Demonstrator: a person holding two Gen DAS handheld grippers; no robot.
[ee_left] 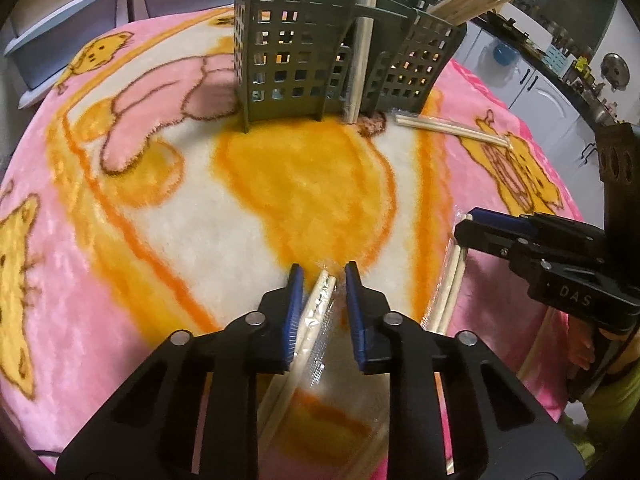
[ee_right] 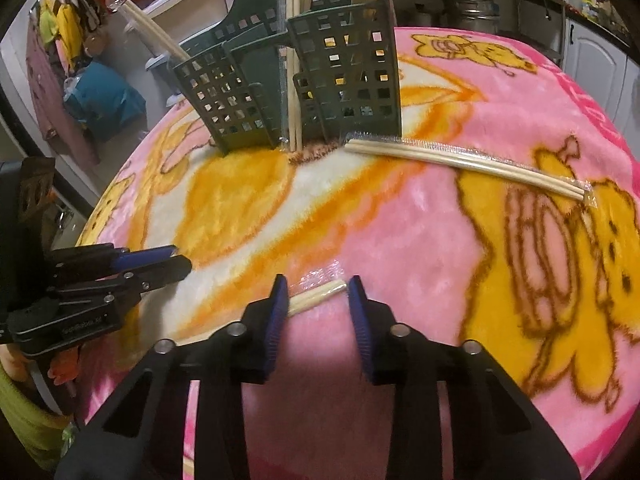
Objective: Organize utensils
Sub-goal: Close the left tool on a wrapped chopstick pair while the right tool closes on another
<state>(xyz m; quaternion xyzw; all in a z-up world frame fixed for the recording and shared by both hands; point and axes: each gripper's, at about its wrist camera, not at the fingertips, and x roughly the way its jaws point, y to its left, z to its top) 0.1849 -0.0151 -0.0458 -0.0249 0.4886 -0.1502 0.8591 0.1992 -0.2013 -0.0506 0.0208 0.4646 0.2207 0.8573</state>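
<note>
A clear-wrapped pair of chopsticks (ee_left: 320, 308) lies on the pink and yellow blanket (ee_left: 200, 200), between the blue pads of my left gripper (ee_left: 324, 276). The left pad touches the sticks and a sliver of wrapper shows before the right pad. My right gripper (ee_right: 318, 284) is open around the tip of a second wrapped pair (ee_right: 320, 294), which runs under its left finger. A dark green perforated utensil holder (ee_left: 300, 52) (ee_right: 320, 80) stands behind with chopsticks upright in it. A third wrapped pair (ee_right: 464, 160) lies beside the holder.
Each gripper shows in the other's view: the right gripper (ee_left: 464, 232) at the right, the left gripper (ee_right: 180, 260) at the left. Grey drawers (ee_left: 60, 12) stand beyond the table's far left and white cabinets (ee_left: 540, 92) on the right. The blanket's edge drops off close behind both grippers.
</note>
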